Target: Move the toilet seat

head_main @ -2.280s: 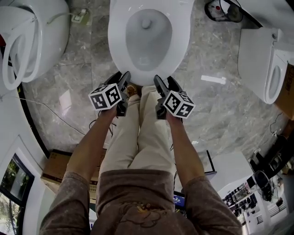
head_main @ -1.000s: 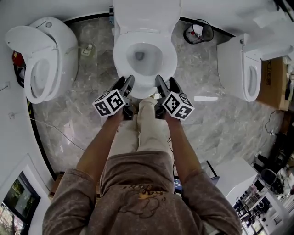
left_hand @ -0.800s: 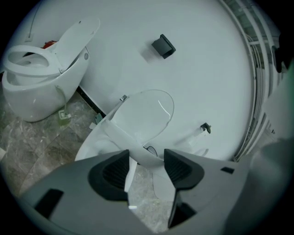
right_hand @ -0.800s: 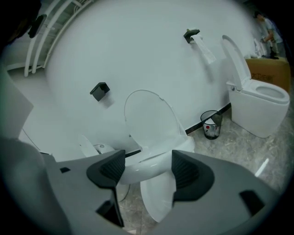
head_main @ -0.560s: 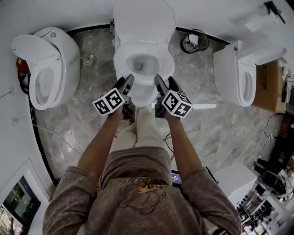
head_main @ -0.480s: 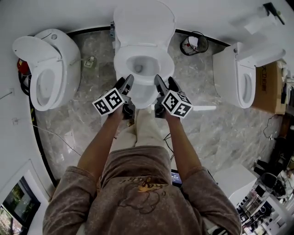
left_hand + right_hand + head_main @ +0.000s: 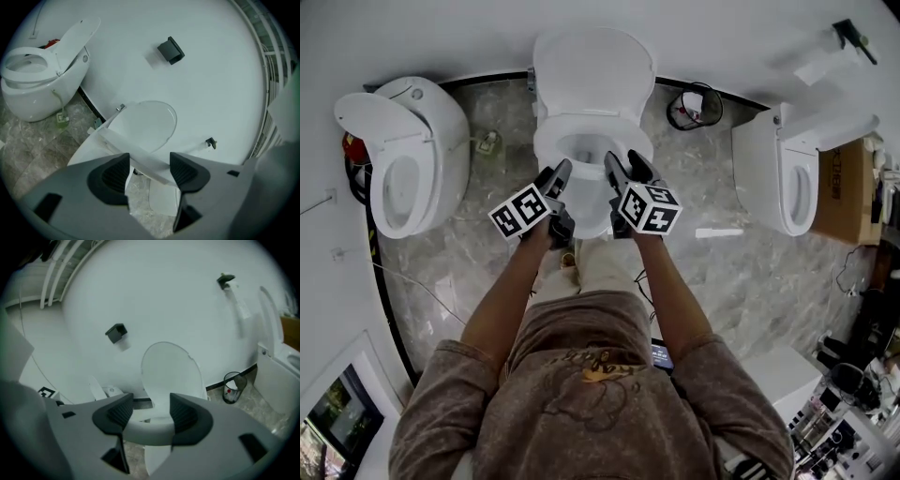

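The white oval plastic toilet seat (image 7: 549,141) sits at the upper centre of the head view, ringing the opening of the white ceramic bowl (image 7: 587,214). The rounded white lid (image 7: 592,61) stands upright against the wall above it in the frame. Both grippers are at the seat's front edge, the left gripper (image 7: 556,172) just left of centre and the right gripper (image 7: 623,165) just right of it. In the left gripper view the fingers (image 7: 114,176) are spread and have just been opening; a straight stretch of the rim runs between them, and they look loose on it. In the right gripper view the fingers (image 7: 184,414) have just been closing and pinch the curved front of the rim. Grey marble floor (image 7: 478,253) shows under the rim in both gripper views, so the front seems slightly raised off the bowl. The risk is the uneven hold. With one side slack, the glossy plastic could slide out of the single pinch and slam onto the bowl, or the seat could twist on its hinges. Swinging it too hard could also knock it against the lid.
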Action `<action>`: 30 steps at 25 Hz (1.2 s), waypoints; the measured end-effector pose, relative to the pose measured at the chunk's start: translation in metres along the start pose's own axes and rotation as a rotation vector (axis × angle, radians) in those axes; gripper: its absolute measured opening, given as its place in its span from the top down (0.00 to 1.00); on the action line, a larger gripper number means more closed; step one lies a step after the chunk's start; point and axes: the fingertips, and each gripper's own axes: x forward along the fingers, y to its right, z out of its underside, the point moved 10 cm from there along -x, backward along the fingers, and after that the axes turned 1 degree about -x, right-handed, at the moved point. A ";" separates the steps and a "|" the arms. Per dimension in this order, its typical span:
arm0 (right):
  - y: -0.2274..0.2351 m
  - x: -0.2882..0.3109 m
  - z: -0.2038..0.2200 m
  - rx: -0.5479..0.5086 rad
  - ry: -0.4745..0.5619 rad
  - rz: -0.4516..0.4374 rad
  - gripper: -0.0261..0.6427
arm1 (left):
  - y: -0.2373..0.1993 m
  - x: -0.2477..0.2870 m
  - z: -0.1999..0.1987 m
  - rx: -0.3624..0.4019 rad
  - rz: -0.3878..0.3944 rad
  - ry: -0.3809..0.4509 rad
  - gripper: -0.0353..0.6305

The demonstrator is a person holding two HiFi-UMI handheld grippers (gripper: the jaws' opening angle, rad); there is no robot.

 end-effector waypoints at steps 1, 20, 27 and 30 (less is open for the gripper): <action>-0.006 0.005 -0.005 -0.040 -0.014 0.014 0.58 | 0.002 0.001 -0.002 -0.003 -0.004 0.002 0.55; 0.026 0.007 -0.052 0.037 -0.016 -0.024 0.61 | 0.029 0.032 -0.048 -0.061 -0.050 0.042 0.54; 0.044 0.000 -0.057 0.116 -0.023 -0.083 0.61 | 0.038 0.044 -0.061 -0.073 -0.063 0.056 0.54; 0.045 0.006 -0.060 0.130 -0.050 -0.136 0.59 | 0.042 0.049 -0.066 -0.078 -0.063 0.063 0.54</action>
